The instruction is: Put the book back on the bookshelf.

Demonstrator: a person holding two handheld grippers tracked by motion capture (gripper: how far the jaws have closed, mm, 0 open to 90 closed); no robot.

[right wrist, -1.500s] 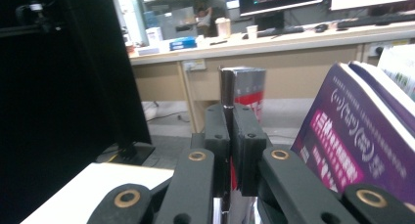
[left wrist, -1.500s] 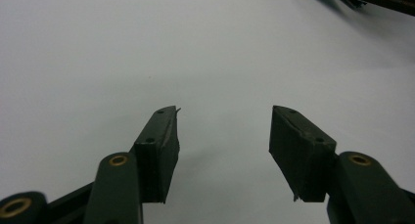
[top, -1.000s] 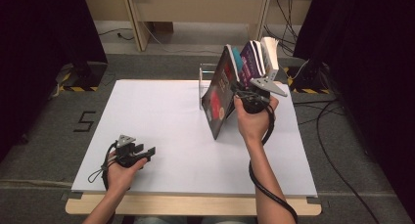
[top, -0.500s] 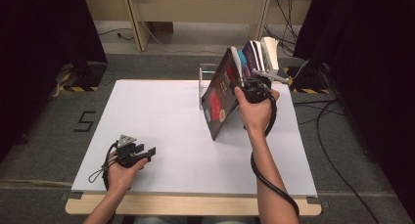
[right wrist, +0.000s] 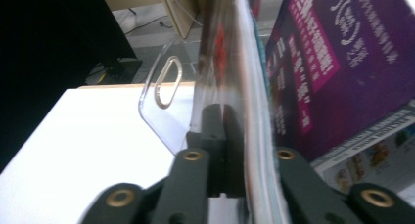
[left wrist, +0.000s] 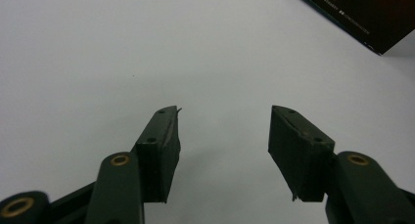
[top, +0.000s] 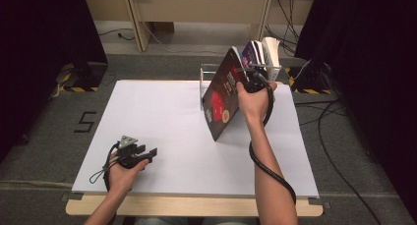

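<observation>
My right gripper (top: 250, 73) is clamped on the top edge of the red-covered book (top: 222, 98); its jaws have just been closing, and in the right gripper view they pinch the thin cover edge (right wrist: 240, 111) with no gap showing. The book stands tilted at the far right of the surface (top: 162, 117), its lower corner resting on the white top and its upper part leaning toward the clear acrylic stand (top: 209, 75) and the other books (top: 263, 55) lined up behind it. My left gripper (top: 142, 154) rests at the near left, jaws well apart with nothing between them, well away from the work.

Risks noted:
- The hold is narrow and sits on one edge only. In my judgement the glossy cover could slip through the pads, or the book could swing about the grip when lifted.
- The lower corner bears on a smooth top; it may skid toward me and drop the book flat.
- The purple book (right wrist: 333, 67) stands just beside the held one. Dragging across it could tip the row.
- The stand looks light; a knock could shift it.
</observation>
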